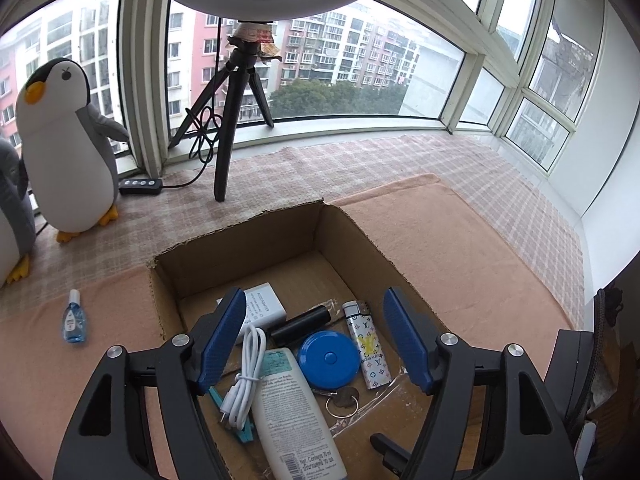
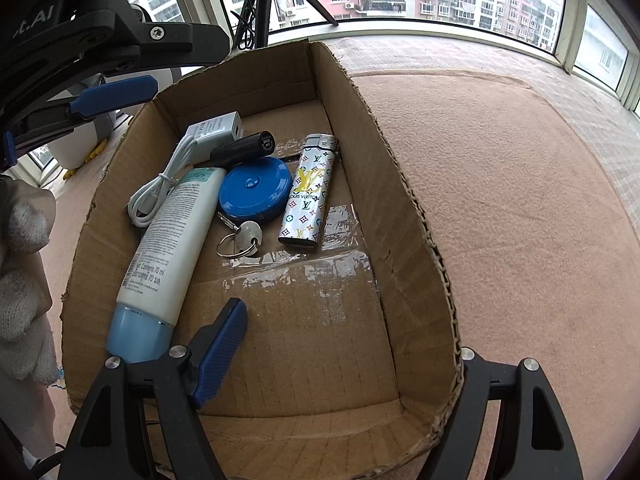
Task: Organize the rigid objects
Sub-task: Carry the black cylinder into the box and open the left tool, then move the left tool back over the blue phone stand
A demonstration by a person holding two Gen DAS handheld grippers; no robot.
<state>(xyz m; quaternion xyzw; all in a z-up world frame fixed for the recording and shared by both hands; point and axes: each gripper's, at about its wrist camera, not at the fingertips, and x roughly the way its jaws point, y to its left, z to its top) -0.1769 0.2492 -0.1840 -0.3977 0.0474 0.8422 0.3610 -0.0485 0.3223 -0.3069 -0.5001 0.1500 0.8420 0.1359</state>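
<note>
A pink mat carries the cardboard box and small blue bottle.

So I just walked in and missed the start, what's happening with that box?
A person is sorting small items into a cardboard box. Inside already: a lotion tube, blue tape measure, patterned lighter, key, white cable and adapter. Both grippers, left gripper and right gripper, hover open and empty. A small blue bottle remains outside.
</note>
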